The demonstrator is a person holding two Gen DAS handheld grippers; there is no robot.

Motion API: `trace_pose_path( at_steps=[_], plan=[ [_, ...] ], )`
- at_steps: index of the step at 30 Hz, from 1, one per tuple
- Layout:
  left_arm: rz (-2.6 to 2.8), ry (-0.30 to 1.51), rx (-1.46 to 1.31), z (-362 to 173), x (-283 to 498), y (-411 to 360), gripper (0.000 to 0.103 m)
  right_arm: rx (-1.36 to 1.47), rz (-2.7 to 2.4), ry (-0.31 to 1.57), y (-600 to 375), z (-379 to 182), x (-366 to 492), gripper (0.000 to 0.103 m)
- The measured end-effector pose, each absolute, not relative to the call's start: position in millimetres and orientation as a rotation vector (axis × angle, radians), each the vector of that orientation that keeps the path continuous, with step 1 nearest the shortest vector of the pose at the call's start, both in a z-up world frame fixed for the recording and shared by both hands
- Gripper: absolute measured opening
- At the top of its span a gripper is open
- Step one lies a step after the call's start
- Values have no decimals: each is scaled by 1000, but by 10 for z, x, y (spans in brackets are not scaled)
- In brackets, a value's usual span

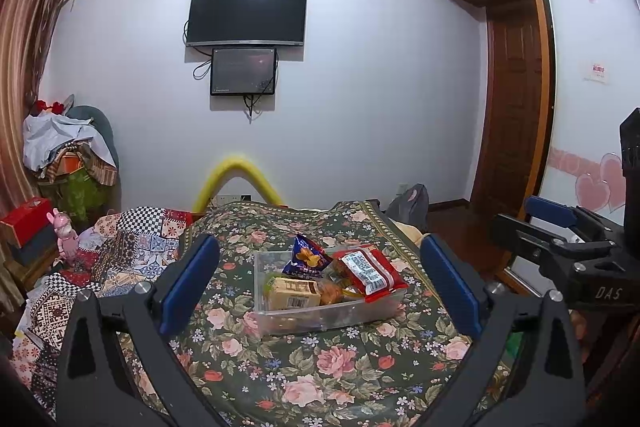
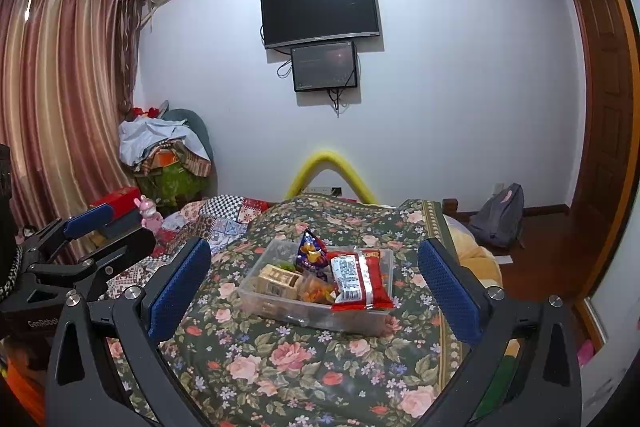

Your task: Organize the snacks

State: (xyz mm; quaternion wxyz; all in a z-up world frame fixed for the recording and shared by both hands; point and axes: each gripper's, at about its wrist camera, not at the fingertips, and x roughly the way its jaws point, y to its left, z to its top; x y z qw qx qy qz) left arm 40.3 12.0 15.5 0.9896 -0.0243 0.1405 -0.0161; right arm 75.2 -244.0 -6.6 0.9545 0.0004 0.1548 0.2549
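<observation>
A clear plastic bin (image 1: 280, 323) (image 2: 304, 315) sits on the floral bedspread (image 1: 304, 379). Inside it stand a blue chip bag (image 1: 306, 257) (image 2: 311, 255), a red packet (image 1: 370, 273) (image 2: 358, 279), a tan box (image 1: 294, 293) (image 2: 278, 281) and small orange-wrapped snacks (image 1: 332, 293). My left gripper (image 1: 318, 242) is open, hovering short of the bin with nothing between its blue pads. My right gripper (image 2: 314, 245) is open too, equally short of the bin and empty. Each gripper shows at the edge of the other's view: the right gripper (image 1: 552, 227), the left gripper (image 2: 92, 227).
A patchwork quilt (image 1: 132, 243) lies bunched on the bed's left side, with a pink toy (image 1: 66, 235) and red box (image 1: 28, 217) beyond. A yellow foam tube (image 1: 240, 171) arches behind the bed. A grey backpack (image 2: 500, 215) rests on the floor at right, near the wooden wardrobe (image 1: 516, 107).
</observation>
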Motion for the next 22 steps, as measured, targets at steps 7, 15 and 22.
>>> trace_pose_path(
  at_steps=[7, 15, 22],
  plan=[
    [-44, 278, -46, 155, 390, 109, 102, 0, 517, 315, -2434, -72, 743, 103],
    [-64, 283, -55, 156, 386, 117, 102, 1, 519, 319, -2444, -88, 755, 103],
    [-65, 293, -63, 145, 398, 136, 102, 5, 521, 325, -2453, -122, 766, 103]
  ],
)
